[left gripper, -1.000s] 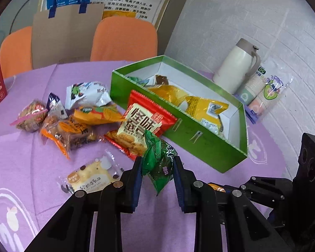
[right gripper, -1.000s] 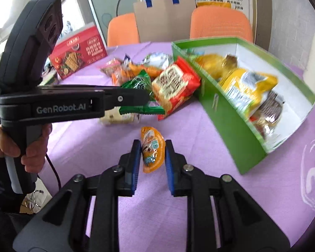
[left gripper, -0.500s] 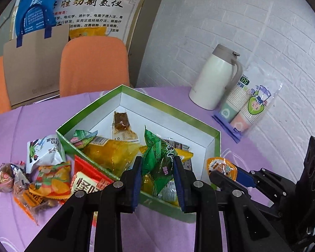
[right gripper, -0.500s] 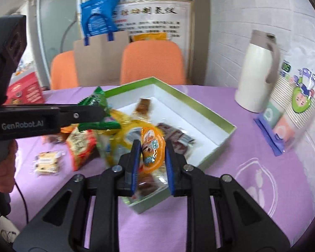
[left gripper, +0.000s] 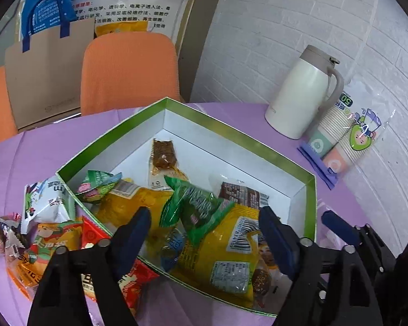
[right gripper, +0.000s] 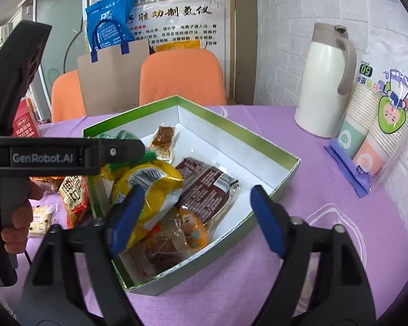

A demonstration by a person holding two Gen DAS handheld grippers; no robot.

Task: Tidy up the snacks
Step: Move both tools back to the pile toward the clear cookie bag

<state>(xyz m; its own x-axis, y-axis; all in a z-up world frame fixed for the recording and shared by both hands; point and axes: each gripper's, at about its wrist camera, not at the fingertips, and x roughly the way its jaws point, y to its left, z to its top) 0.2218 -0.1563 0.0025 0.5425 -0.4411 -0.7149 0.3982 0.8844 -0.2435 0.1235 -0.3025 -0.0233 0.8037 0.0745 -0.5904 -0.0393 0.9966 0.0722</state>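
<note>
Snacks outside the green box (left gripper: 310,203) sit at far left on the purple table (left gripper: 231,111); we still have those to sort. Left gripper (left gripper: 204,241) jaws are opening over the box, green packet (left gripper: 195,209) lying loose between them, untouched, probably resting on the yellow bags. Right gripper (right gripper: 195,217) is opening too, orange jelly cup (right gripper: 193,231) dropped inside the box below it.

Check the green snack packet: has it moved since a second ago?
Yes. The green snack packet went from the left gripper, whose jaws are now opening, above the tablecloth into the green box.
</note>
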